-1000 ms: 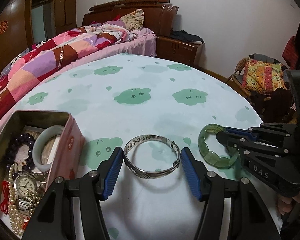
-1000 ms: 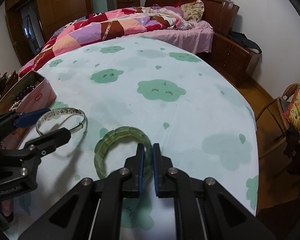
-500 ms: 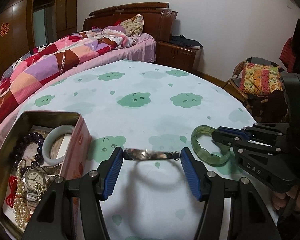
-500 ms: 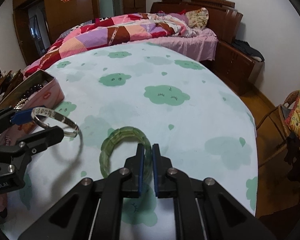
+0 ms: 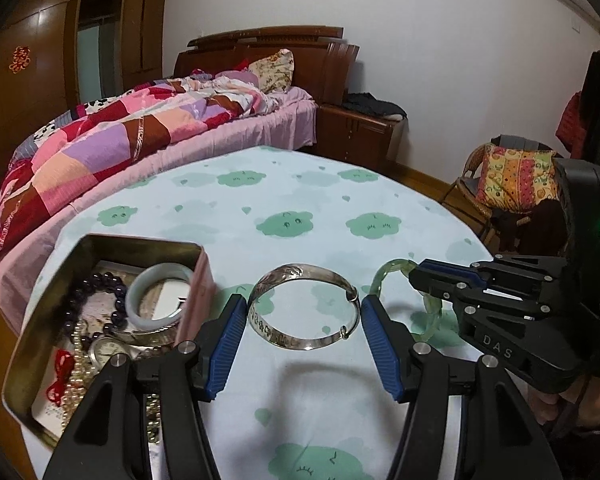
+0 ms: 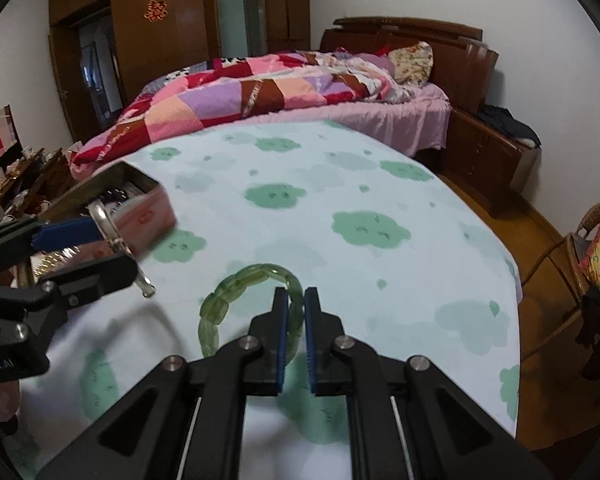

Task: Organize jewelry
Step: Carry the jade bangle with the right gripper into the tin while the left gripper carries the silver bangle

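Both bracelets have left the bench since a second ago: the silver bangle (image 5: pixel 304 307), which lay flat between the left gripper (image 5: pixel 303 336) pads, now hangs raised and tipped up on edge, and the green stone bracelet (image 6: pixel 249 304) has come up with the right gripper (image 6: pixel 293 336).

Left jaws: spread to the bangle's width and bearing on its two opposite sides, so they are grasping it across its diameter. A shadow on the cloud-print cloth (image 5: pixel 284 208) beneath confirms it is clear of the bench.

Right jaws: nearly closed, clenched on one segment of the green stone bracelet, the rest of the loop drooping forward and to the left. Its lower edge appears to be off the cloth, though the margin cannot be judged.

Tin box (image 5: pixel 104 248): stands open on the bench to the left of the bangle, just beside the left gripper. It already holds a pale jade bangle (image 5: pixel 160 292), dark beads (image 5: pixel 100 284), a watch (image 5: pixel 106 350) and pearl strands.

Step in hand, by judgement: carrying both pieces toward the tin for stowing.

Next move calls for taking the bangle leftward over the near wall of the tin, levelling it so it clears the rim, and releasing over a free patch away from the jade bangle. The across-diameter hold is light; a tilt or knock on the rim could drop it.
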A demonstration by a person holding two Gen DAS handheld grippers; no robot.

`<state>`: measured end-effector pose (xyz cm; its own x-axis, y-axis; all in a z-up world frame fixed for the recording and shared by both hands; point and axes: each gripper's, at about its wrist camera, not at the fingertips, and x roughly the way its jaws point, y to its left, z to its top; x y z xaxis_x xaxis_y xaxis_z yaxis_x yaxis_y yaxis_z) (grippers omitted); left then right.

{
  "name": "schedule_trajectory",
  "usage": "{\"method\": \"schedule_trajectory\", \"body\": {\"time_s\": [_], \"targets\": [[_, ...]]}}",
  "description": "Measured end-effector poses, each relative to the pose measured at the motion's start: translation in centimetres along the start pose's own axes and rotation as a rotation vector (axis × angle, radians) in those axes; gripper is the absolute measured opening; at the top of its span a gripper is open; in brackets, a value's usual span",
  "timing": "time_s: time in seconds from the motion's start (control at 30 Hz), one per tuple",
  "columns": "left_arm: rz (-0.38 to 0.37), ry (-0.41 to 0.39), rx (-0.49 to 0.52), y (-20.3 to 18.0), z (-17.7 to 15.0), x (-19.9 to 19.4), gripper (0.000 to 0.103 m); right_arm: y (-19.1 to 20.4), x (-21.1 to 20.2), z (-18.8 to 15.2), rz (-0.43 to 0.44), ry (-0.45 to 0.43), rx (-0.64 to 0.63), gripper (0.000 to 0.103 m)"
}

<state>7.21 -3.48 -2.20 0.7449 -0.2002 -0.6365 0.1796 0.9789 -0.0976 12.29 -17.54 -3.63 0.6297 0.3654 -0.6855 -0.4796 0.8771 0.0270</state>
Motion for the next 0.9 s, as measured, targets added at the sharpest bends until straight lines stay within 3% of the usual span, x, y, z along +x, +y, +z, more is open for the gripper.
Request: {"method": "schedule_trajectory", "body": {"time_s": [0.33, 0.9], "targets": [[0.035, -0.067, -0.014, 1.6, 0.9, -3.4, 0.06, 3.2, -2.1, 3.0, 0.054, -0.083, -0.059, 0.01], [0.151, -0.114, -0.12, 7.4, 0.3, -6.6, 0.06, 9.6, -1.3, 5.9, 0.162, -0.118, -0.166, 0.01]]}}
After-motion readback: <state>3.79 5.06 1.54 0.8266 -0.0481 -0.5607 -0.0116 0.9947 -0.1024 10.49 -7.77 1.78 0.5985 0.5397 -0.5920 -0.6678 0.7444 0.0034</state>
